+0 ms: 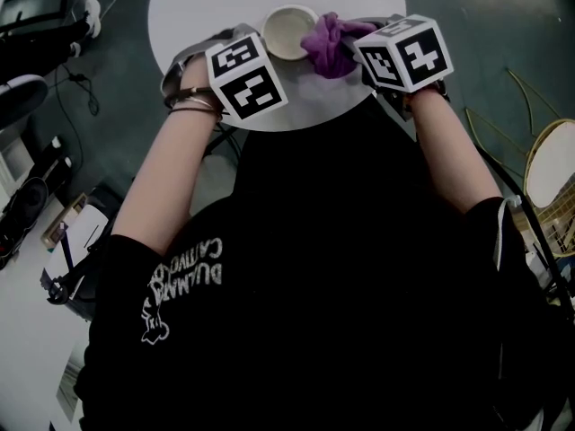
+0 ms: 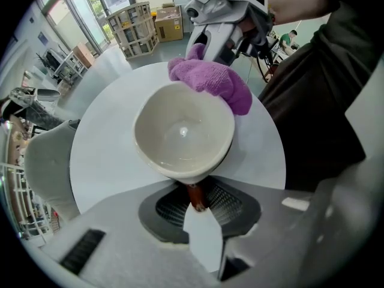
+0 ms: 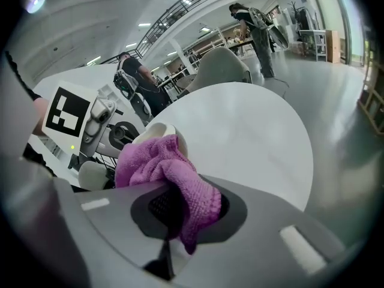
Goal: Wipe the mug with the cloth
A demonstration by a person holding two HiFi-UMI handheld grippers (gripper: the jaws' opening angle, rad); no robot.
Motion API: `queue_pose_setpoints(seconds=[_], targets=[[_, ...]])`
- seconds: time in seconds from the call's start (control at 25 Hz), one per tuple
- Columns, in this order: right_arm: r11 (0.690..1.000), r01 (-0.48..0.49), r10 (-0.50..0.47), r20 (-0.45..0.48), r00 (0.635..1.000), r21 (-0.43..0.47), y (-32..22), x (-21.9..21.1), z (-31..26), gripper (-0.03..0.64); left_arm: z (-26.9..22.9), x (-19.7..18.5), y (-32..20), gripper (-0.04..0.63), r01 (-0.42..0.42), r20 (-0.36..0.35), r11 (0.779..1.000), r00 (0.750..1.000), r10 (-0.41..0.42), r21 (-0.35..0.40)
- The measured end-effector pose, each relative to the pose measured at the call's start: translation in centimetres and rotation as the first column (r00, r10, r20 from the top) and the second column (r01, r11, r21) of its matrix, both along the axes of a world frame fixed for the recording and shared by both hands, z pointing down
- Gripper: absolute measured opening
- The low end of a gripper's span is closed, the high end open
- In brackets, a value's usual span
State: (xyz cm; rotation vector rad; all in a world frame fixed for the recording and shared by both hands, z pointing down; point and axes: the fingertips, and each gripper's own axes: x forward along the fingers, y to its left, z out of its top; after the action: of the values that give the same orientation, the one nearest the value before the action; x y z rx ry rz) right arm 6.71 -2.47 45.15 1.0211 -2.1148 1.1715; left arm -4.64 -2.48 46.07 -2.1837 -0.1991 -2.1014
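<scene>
Left gripper (image 2: pixel 198 206) points straight down over the round white worktop (image 1: pixel 193 7). Its fingers are part-closed, w/ the mug's reddish handle (image 2: pixel 193 192) pinched btwn them. The cream mug (image 1: pixel 288 31) is mouth up, near the worktop's near edge; can't tell if its base touches. The purple cloth (image 1: pixel 329 43) lies against the mug's right rim. Right gripper (image 3: pixel 180 212) slants downward, fingers clamped tight on the cloth, w/ the bunched end sticking out fwd onto the mug.
</scene>
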Motion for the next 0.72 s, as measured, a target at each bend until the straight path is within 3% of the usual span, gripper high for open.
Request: queue_pose_setpoints(seconds=[0.72], targets=[[0.992, -0.120, 0.119, -0.055, 0.991, -0.025, -3.1, 0.0, 0.3, 0.040, -0.4, -1.2, 0.1, 0.075, -0.065, -0.012, 0.998, 0.998, 0.065, -0.015]])
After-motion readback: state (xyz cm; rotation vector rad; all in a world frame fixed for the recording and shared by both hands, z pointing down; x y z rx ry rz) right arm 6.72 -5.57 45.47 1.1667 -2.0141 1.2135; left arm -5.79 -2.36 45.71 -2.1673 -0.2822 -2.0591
